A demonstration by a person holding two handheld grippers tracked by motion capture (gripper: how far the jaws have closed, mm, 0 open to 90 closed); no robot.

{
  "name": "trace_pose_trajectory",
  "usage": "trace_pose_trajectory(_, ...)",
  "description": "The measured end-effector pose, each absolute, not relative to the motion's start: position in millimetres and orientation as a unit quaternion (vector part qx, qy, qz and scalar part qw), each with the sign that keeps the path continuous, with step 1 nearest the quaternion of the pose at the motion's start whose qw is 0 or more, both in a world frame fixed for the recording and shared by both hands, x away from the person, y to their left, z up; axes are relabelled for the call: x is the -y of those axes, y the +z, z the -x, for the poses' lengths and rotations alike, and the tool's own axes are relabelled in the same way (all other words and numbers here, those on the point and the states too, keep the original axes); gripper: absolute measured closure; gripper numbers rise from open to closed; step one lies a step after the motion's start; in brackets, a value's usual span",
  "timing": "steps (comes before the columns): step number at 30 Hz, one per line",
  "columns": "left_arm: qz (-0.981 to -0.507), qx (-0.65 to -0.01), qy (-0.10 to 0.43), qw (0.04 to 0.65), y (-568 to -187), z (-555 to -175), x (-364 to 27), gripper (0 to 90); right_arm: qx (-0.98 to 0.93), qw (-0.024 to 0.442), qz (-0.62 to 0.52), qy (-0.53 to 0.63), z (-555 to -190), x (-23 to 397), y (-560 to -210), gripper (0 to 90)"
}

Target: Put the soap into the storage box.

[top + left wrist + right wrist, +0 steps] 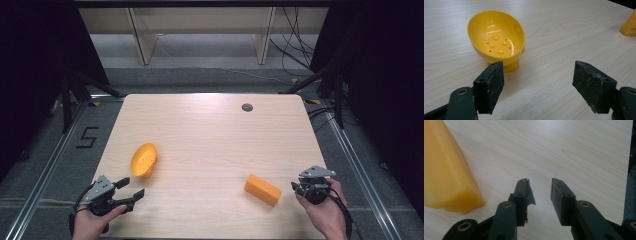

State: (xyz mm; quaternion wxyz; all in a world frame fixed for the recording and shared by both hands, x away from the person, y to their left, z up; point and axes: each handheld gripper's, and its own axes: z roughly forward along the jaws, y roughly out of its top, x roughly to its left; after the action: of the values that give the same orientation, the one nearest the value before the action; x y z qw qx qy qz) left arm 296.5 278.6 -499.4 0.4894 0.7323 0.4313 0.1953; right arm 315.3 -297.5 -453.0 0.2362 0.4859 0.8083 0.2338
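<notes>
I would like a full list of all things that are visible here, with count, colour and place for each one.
soap dish: 1, yellow-orange, tipped on its side on the left part of the table, just ahead of the left gripper; bumps and small holes in its bottom.
soap bar: 1, orange, lying flat on the right front part of the table, beside the right gripper.
table: 1, light wood, centre of the high view.
round cap: 1, grey, set in the table top near the far edge.
cables: several, black, on the floor behind the table.
left gripper: 1, black, front left, jaws wide open, nothing between them.
right gripper: 1, black, front right, jaws narrow with a small gap, nothing between them.
</notes>
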Motion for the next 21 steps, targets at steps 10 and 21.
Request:
trace_pose_trajectory(10,-0.732,-0.429,0.193,0.493,-500,-295,-281,24.6,-0.875,0.184,-0.387,0.226,-323,292,-429,48.9)
trace_pose_trajectory(21,-0.730,-0.435,0.191,0.491,-500,-293,-284,24.5,-0.918,0.111,-0.333,0.184,-323,275,-415,36.8)
